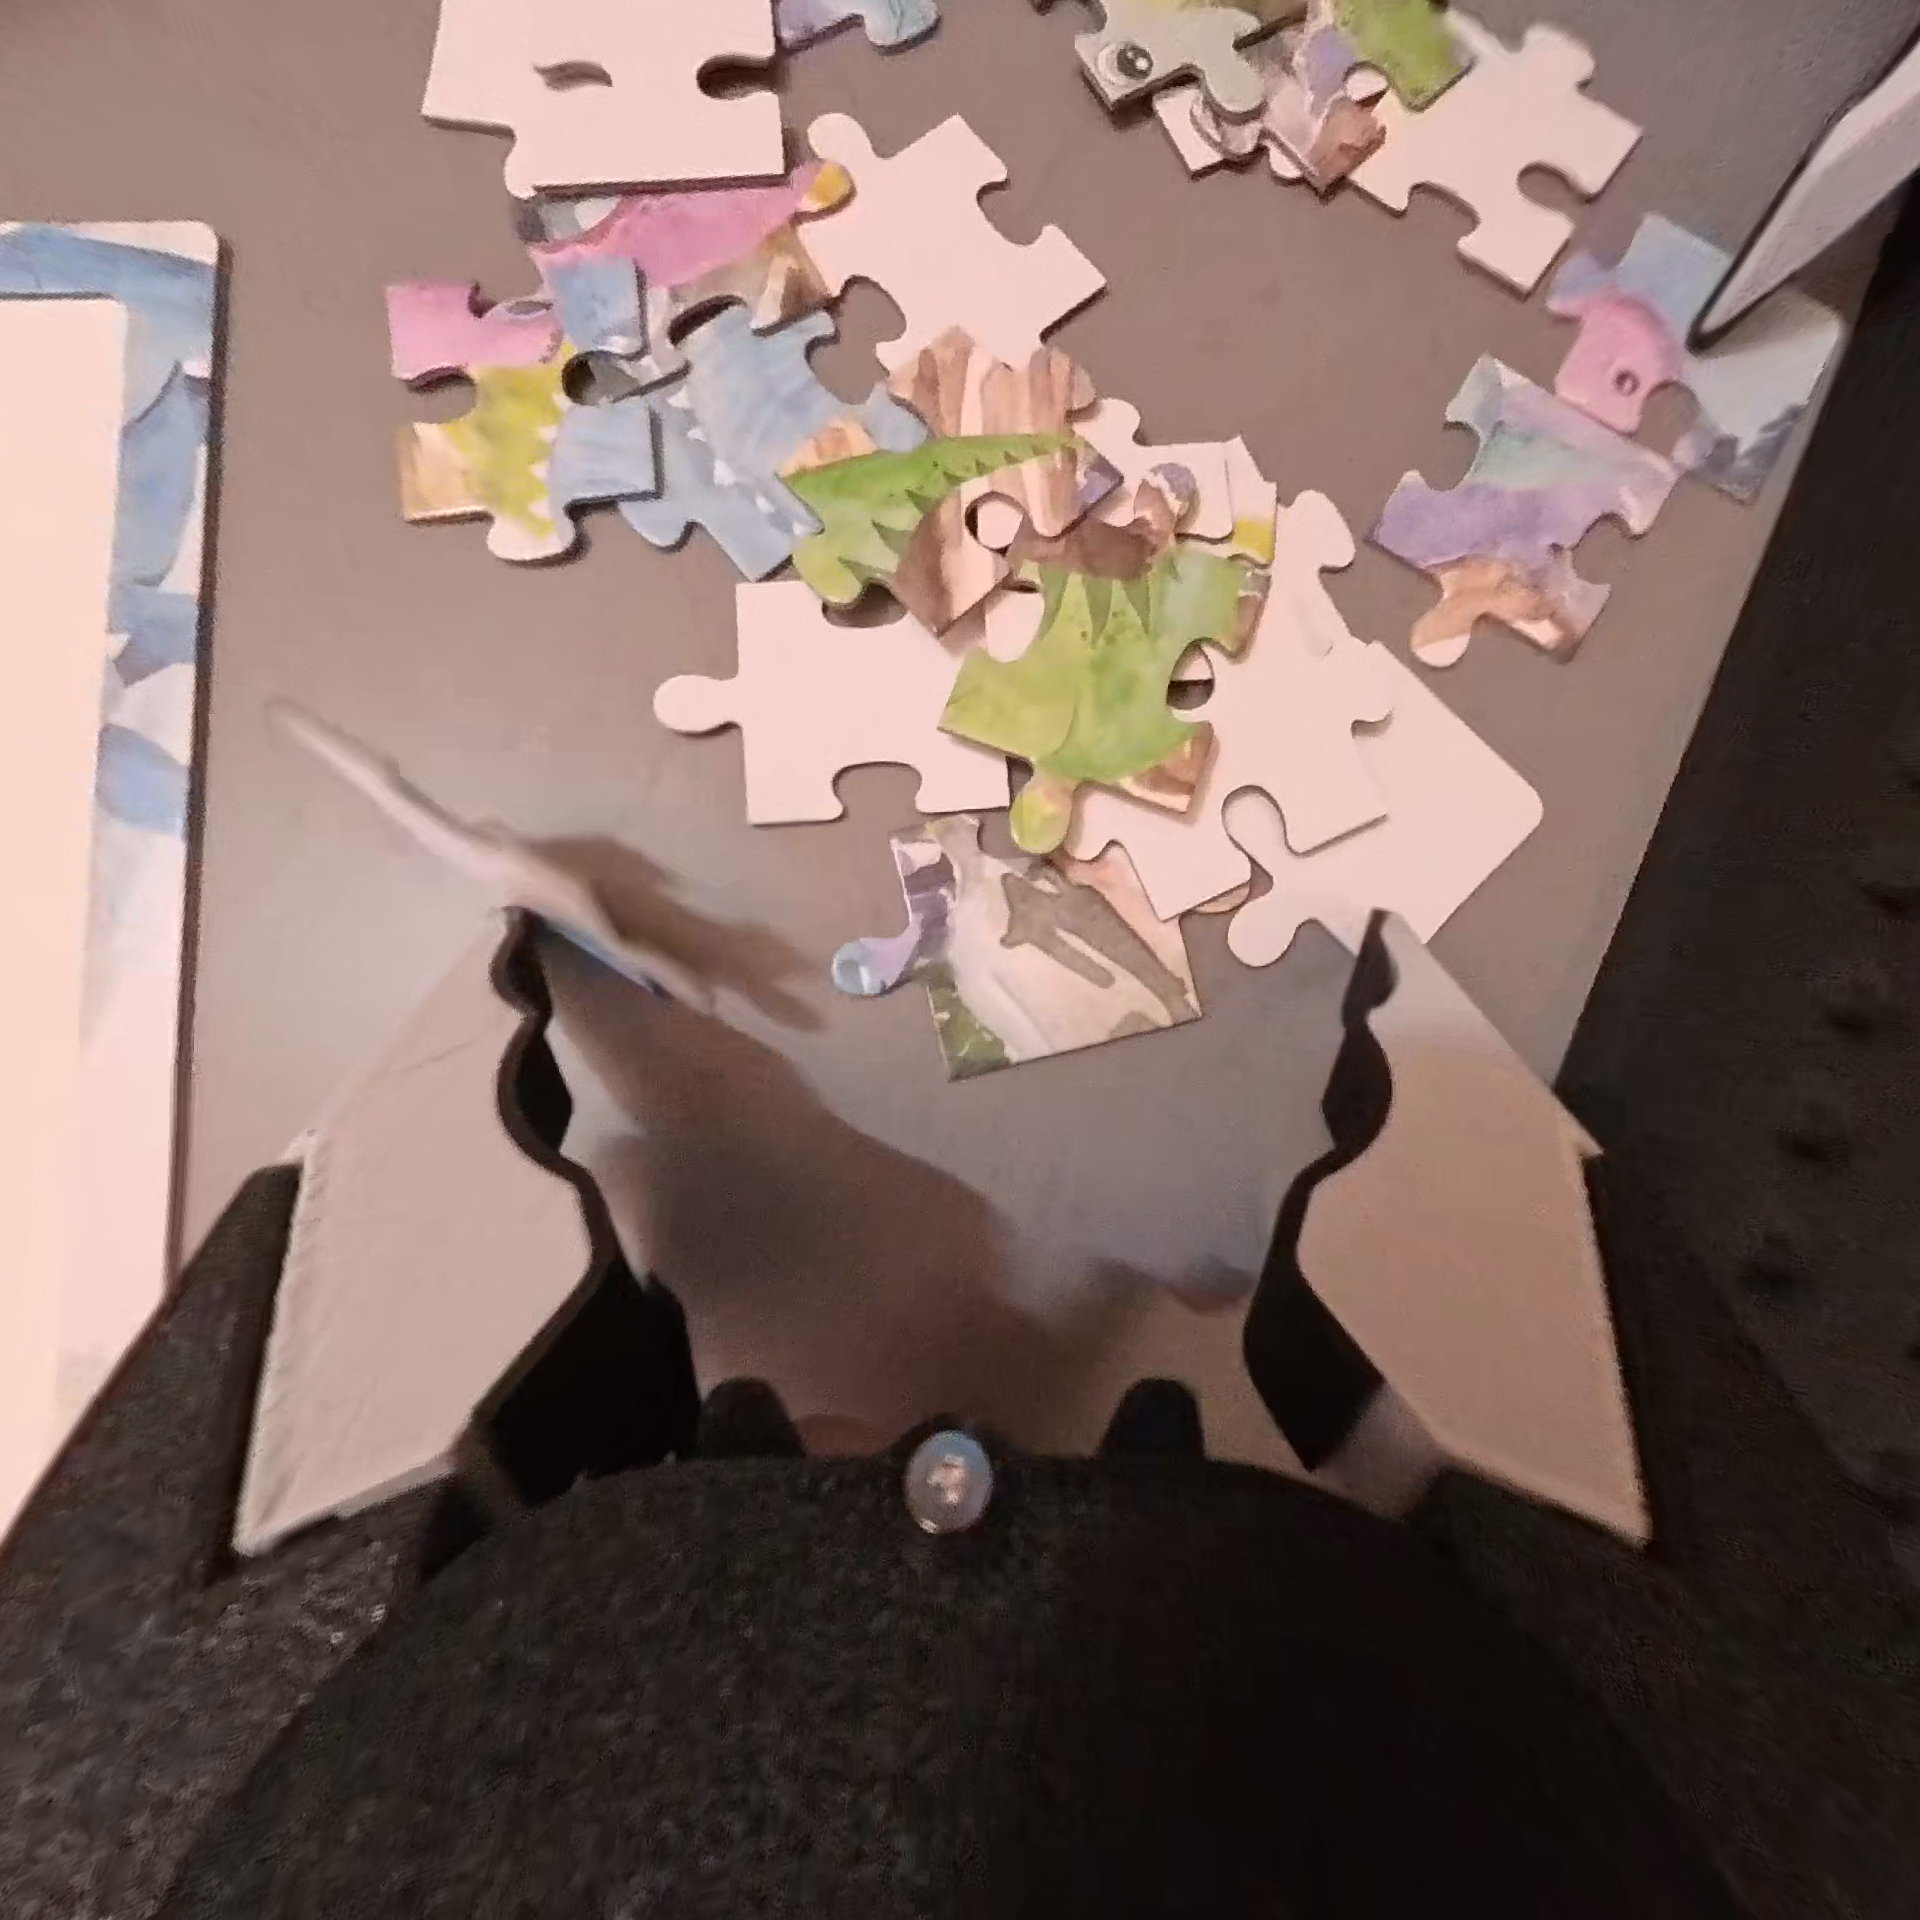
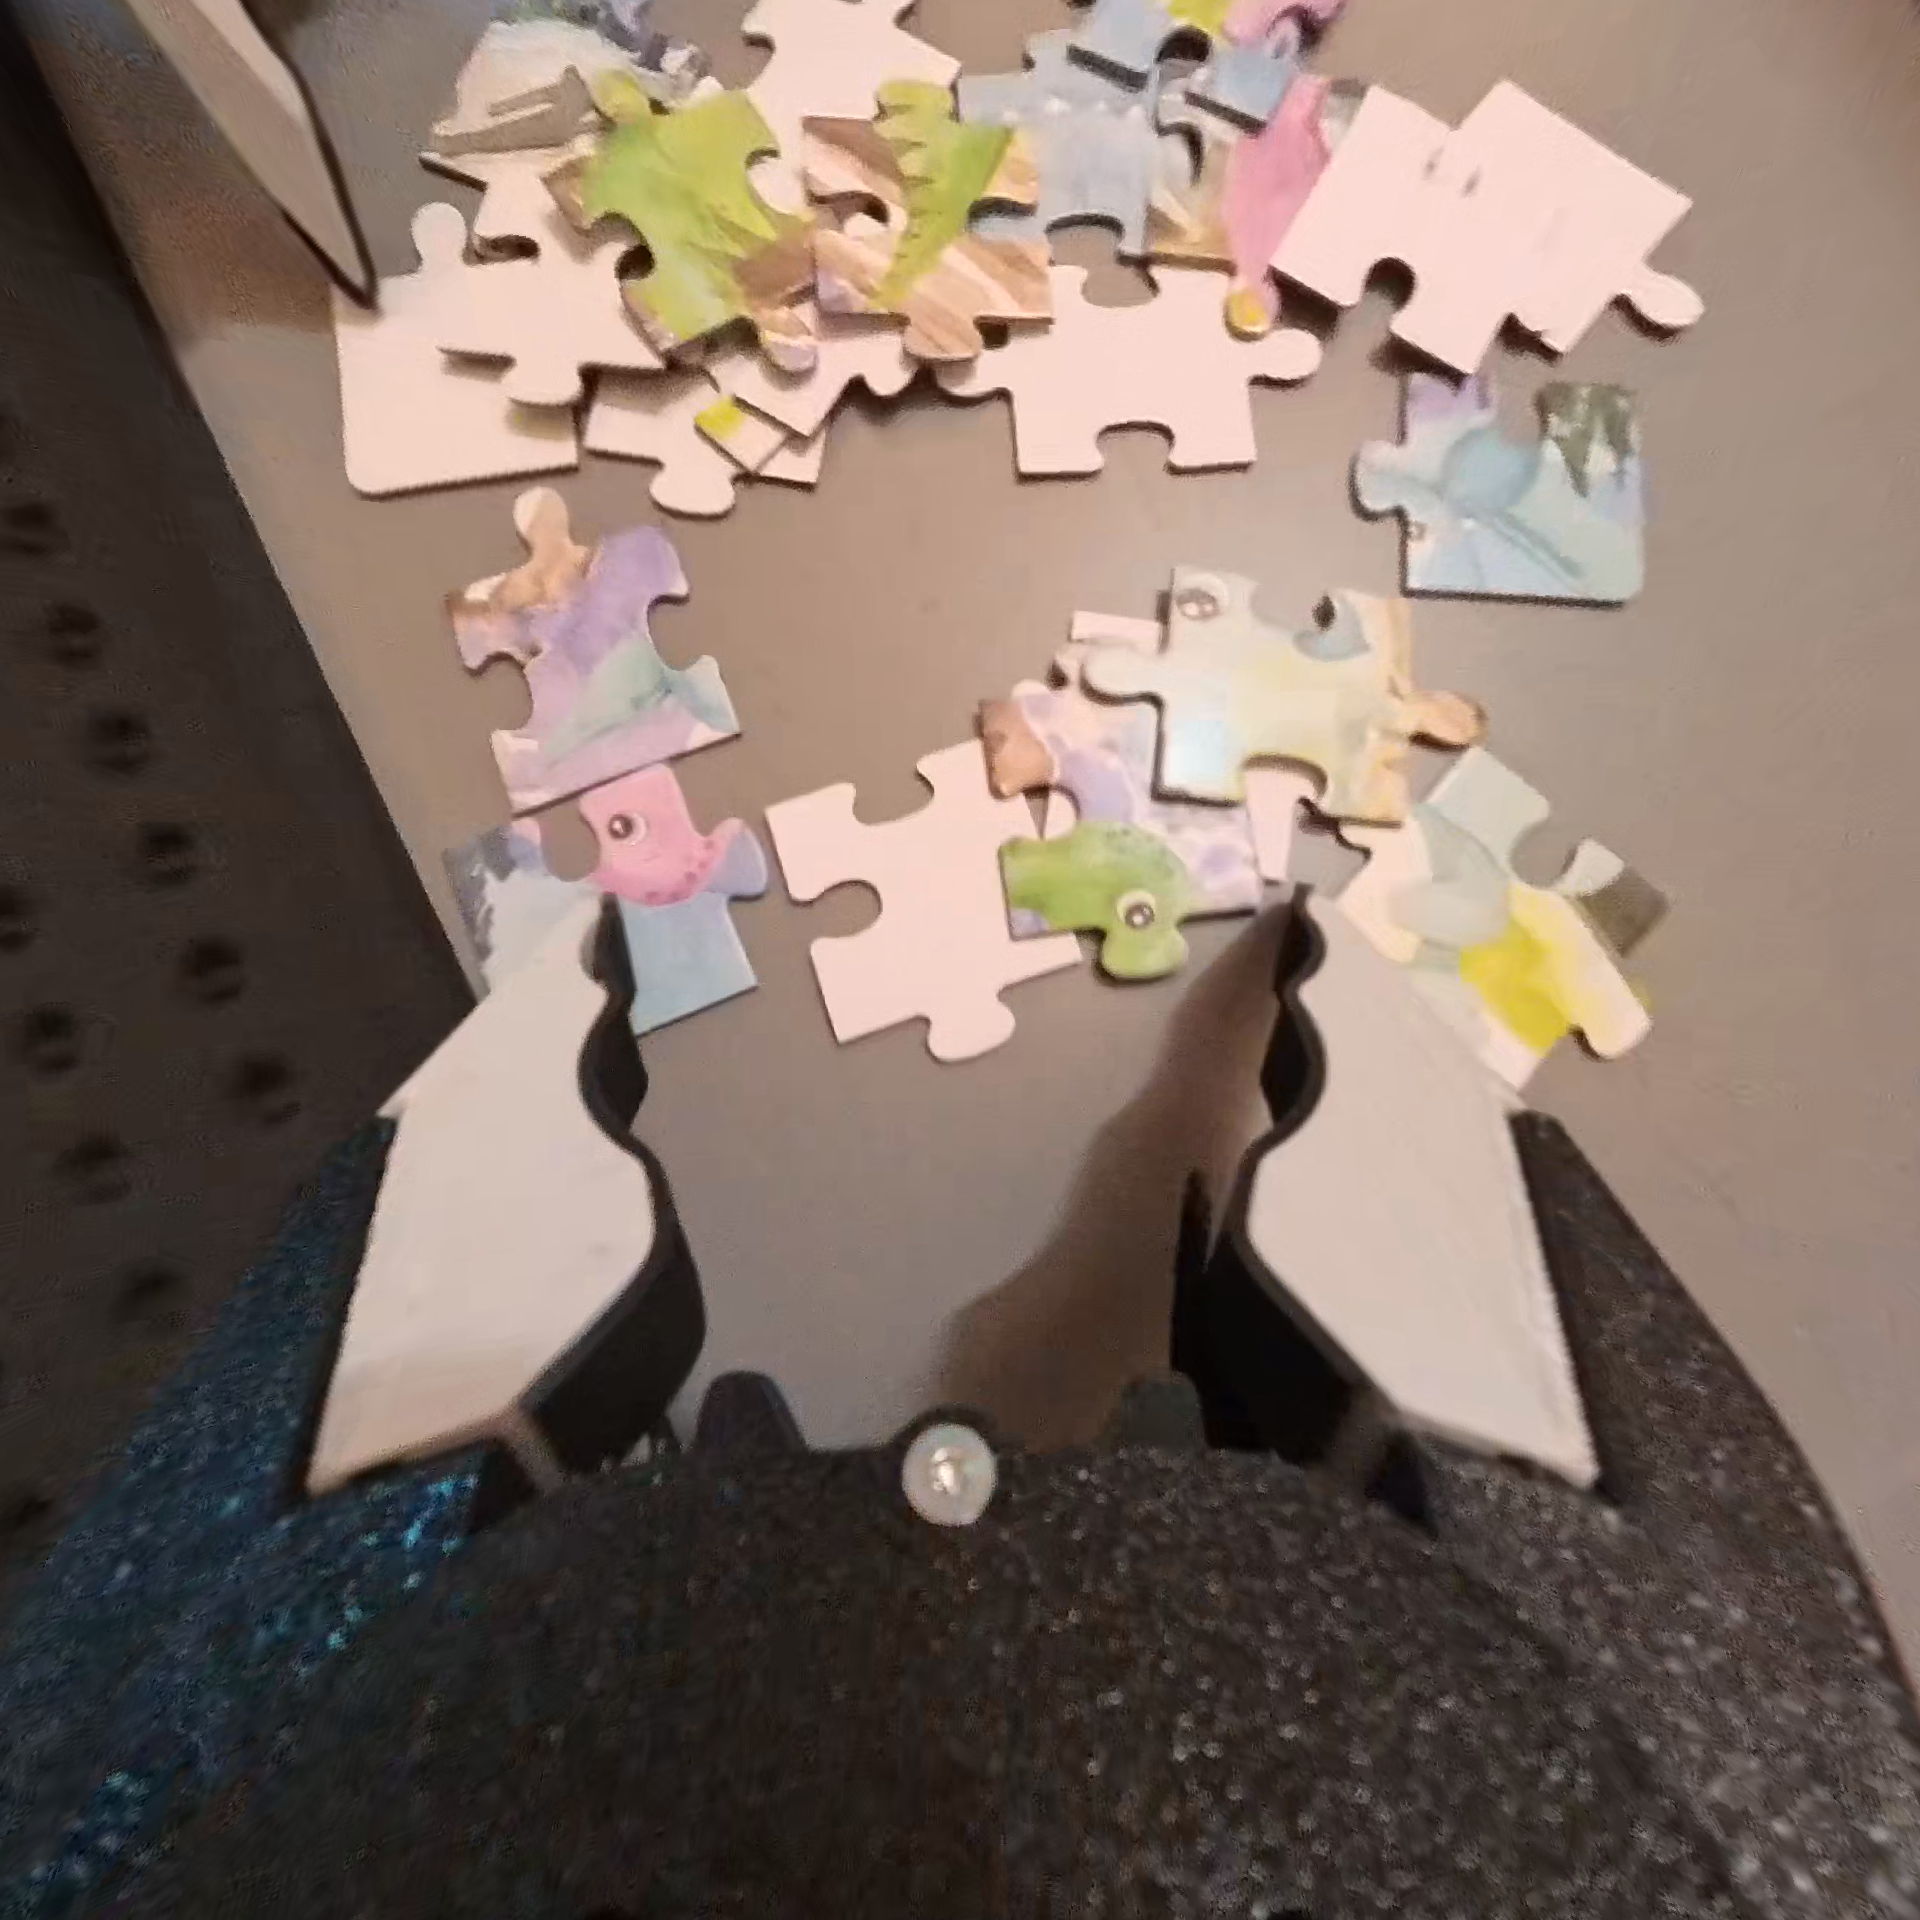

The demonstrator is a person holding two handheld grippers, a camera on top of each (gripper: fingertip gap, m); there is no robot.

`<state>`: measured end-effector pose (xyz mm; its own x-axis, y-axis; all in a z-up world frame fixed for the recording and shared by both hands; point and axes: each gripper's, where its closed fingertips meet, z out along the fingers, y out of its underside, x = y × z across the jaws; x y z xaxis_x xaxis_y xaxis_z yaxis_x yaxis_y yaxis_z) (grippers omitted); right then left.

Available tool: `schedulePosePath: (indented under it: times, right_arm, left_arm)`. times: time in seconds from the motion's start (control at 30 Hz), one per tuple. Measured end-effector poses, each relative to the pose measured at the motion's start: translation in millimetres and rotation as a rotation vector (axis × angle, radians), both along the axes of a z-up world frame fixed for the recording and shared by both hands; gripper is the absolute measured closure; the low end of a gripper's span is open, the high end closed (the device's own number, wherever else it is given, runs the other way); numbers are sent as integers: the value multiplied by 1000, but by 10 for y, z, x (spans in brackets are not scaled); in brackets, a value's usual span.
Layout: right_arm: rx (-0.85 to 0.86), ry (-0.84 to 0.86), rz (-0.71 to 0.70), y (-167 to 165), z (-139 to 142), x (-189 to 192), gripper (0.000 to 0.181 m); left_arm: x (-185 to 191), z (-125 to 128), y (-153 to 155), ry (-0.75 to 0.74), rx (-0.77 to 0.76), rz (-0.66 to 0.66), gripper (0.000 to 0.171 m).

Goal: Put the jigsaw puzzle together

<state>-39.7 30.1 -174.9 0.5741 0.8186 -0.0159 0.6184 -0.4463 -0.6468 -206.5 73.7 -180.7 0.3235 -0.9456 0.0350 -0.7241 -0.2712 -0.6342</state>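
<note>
Jigsaw puzzle pieces of pastel-printed cardboard (image 1: 1081, 665) lie scattered and overlapping on the grey tabletop (image 1: 468, 644), many turned white side up. At the far left edge sits a flat puzzle tray with a blue printed border (image 1: 156, 582). The left gripper (image 1: 940, 925) hangs spread wide, a blurred piece (image 1: 623, 914) tilted against its left fingertip. The right gripper (image 2: 951, 904) is spread too, nothing between its fingers, just short of a white-backed piece (image 2: 914, 904) and a green frog piece (image 2: 1112, 883).
</note>
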Motion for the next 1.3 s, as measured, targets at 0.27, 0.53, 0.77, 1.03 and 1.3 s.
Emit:
schedulePosePath:
  times: [0.27, 0.53, 0.77, 1.03, 1.3]
  right_arm:
    - [31, 79, 21, 528, 38, -328, 92]
    - [-4, 327, 124, 576, 569, -751, 170]
    - [149, 307, -132, 740, 942, 150, 124]
    - [0, 75, -352, 695, 24, 832, 61]
    - [40, 115, -122, 819, 65, -99, 117]
  left_arm:
    - [556, 53, 39, -18, 37, -42, 34]
    - [671, 343, 202, -157, 19, -3, 142]
    - [110, 672, 142, -269, -46, 79, 91]
    - [-497, 83, -129, -53, -43, 105, 47]
    - [12, 46, 89, -33, 31, 96, 54]
